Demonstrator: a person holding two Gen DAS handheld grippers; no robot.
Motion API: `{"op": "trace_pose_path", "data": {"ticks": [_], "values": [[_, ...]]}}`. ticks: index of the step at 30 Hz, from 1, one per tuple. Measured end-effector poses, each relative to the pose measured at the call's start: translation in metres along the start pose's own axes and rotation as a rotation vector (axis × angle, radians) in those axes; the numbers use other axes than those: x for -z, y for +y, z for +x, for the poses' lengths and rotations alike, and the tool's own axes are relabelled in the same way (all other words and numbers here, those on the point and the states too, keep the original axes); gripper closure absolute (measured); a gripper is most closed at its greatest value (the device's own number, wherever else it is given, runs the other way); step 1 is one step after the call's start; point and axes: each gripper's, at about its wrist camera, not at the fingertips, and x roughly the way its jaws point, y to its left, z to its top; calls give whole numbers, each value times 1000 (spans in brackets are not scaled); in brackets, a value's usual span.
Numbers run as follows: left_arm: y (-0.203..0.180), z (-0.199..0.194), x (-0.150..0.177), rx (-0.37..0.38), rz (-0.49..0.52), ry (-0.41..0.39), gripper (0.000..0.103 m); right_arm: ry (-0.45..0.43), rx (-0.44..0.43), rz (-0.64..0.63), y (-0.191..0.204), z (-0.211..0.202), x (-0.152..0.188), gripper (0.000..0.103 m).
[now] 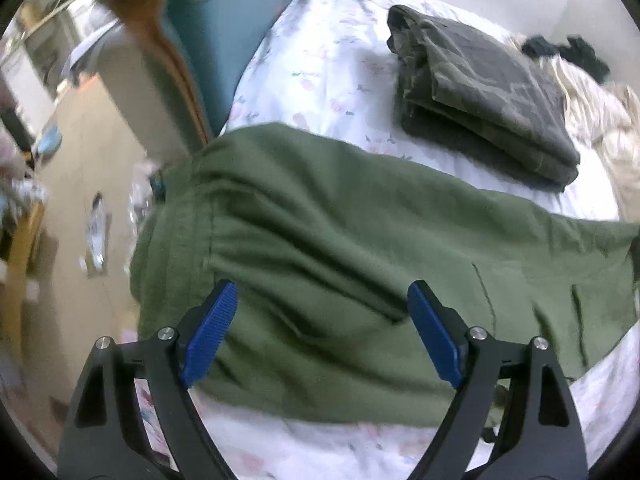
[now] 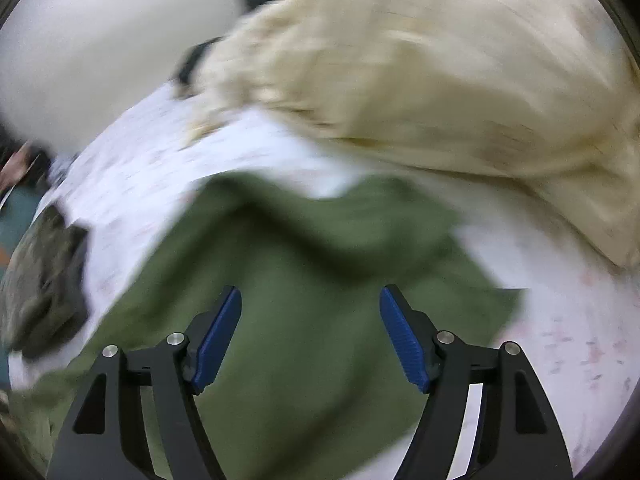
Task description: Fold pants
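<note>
Green pants [image 1: 320, 216] spread beneath both tools; left tool [image 1: 322, 326] and right tool [image 2: 311, 330] spread wide, holding nothing.

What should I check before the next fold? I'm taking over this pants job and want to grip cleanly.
1. Left gripper open: ok, blue pads spread wide.
2. Right gripper open: ok.
3. Olive-green cotton pants under both grippers: ok, neither grips the cloth.
4. Pants flat: not ok, wrinkled near the waistband; the far edge is bunched in the right wrist view.
5. Folded dark camouflage garment apart from the pants: ok, white floral bedsheet shows between.
6. Crumpled cream blanket apart from the pants: cannot tell, view blurred.
</note>
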Motion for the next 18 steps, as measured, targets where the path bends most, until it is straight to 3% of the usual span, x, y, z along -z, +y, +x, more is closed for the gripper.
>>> {"op": "trace_pose_path", "data": {"ticks": [2,4,6,7,11,12,13,15,18], "values": [[-5,-7,7,2,-16,6,18,22,-5,88,-39,7,-13,31],[-9,-11,11,-14,-20,1,18,44,-24,177,-67,18,-21,41],[-14,-11,15,-38,2,-23,18,77,-74,247,-76,31,-23,60],[-15,-9,15,-50,8,-37,18,84,-98,261,-76,38,-24,62],[-10,12,19,-106,15,-59,18,129,-45,183,-63,64,-33,66],[-7,18,20,-105,16,-50,18,137,-46,160,-59,69,-35,89],[-6,22,21,-111,21,-47,18,122,-17,123,-54,67,-38,101],[-3,29,22,-151,42,-48,18,59,-22,82,-43,54,-42,103],[3,38,22,-161,48,-31,18,31,-40,63,-40,27,-52,103]]}}
